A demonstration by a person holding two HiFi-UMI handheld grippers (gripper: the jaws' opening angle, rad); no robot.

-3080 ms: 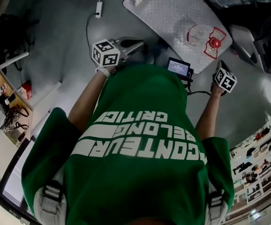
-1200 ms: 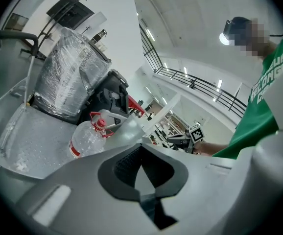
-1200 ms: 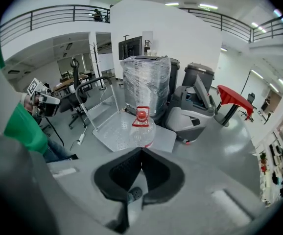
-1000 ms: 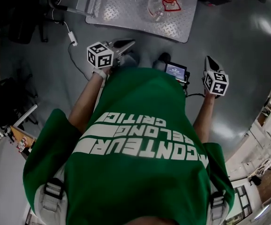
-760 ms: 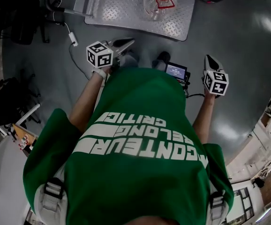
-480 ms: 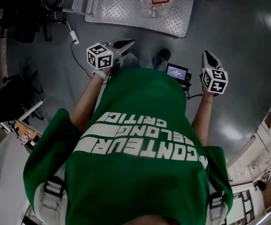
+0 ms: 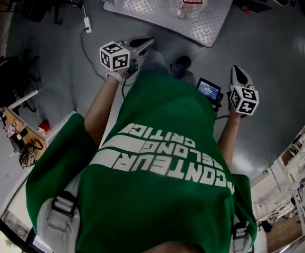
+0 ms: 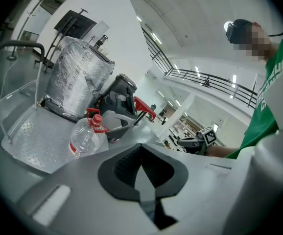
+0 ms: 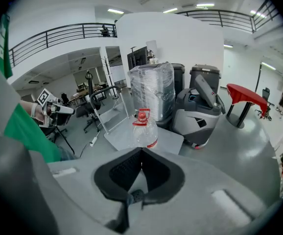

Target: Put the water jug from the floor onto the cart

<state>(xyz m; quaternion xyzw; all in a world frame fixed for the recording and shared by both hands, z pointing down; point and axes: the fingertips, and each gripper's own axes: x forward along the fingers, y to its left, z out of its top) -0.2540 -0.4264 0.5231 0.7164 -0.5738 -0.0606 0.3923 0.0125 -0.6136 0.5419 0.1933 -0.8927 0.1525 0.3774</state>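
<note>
The water jug (image 7: 188, 1) is clear with a red cap, red handle and a red band low on its side, and the cart (image 7: 142, 4) has a silver deck in a raised diamond tread pattern. The floor (image 7: 279, 46) is glossy grey and the person's shirt (image 7: 158, 141) is green with white lettering. The left tongs (image 7: 150, 40) and right tongs (image 7: 236, 69) are grey with black ribbed pads, each bearing a white cube with black square markers.

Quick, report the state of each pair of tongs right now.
Left tongs: closed, holding nothing.
Right tongs: closed, holding nothing.
</note>
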